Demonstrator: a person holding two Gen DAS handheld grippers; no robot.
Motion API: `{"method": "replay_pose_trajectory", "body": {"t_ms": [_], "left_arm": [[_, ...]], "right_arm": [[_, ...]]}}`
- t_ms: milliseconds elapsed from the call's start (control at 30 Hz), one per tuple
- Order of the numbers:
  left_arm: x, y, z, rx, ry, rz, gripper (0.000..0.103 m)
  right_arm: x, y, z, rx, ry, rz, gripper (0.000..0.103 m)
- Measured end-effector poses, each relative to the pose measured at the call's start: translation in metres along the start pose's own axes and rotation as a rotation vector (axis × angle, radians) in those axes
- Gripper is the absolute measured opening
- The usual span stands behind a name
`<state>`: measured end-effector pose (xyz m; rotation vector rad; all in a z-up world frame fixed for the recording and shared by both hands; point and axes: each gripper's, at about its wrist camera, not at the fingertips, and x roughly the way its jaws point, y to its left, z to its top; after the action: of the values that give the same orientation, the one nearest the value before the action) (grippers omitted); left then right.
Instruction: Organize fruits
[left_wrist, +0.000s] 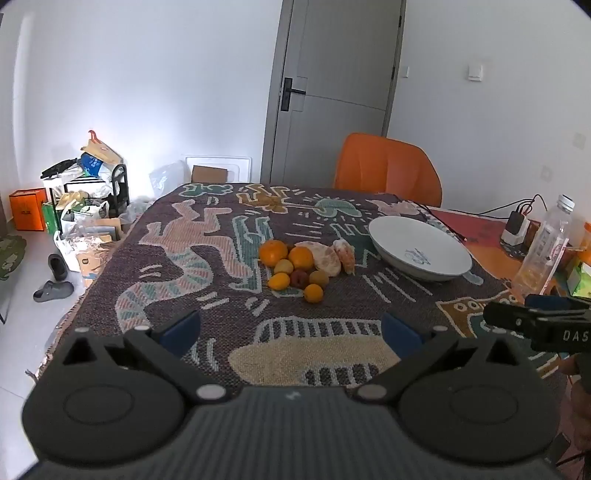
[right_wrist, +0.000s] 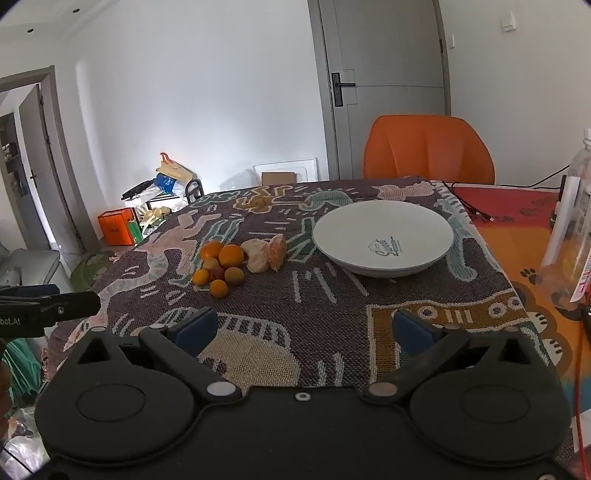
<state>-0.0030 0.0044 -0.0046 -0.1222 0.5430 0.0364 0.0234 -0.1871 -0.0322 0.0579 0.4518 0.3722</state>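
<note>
Fruit pile (left_wrist: 301, 267): oranges, several small round fruits and two peeled citrus pieces, heaped together on the tablecloth, just left of the bowl.
Peeled pieces (right_wrist: 266, 254): on the side of the pile nearest the bowl, close to its rim but apart from it.
Bowl (right_wrist: 384, 236): wide, white and shallow, with nothing inside; the landmark for every place given here.
Tablecloth (left_wrist: 229, 314): patterned weave under both bowl and pile.
Left gripper (left_wrist: 291, 330): jaws spread wide, nothing between them; hovers well short of the bowl, aimed toward the pile.
Right gripper (right_wrist: 304, 326): jaws likewise spread wide and empty; held short of the bowl, facing its near rim.
Bottle (left_wrist: 546, 243): clear plastic, standing right of the bowl, clear of the work.
Chair (right_wrist: 428, 147): orange, behind the bowl.
Step in hand: judged the start; no fruit sits in the bowl yet.
Next move: probably reach to the pile, close on one outer fruit without scattering the rest, then carry it to the bowl.
</note>
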Motion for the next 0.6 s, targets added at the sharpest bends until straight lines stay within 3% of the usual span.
{"method": "replay_pose_trajectory", "body": {"t_ms": [600], "left_arm": [[-0.0006, 0.0021, 0.0015, -0.002, -0.005, 0.004, 0.103]], "right_arm": [[0.0005, 0.0024, 0.0002, -0.012, -0.002, 0.008, 0.103]]}}
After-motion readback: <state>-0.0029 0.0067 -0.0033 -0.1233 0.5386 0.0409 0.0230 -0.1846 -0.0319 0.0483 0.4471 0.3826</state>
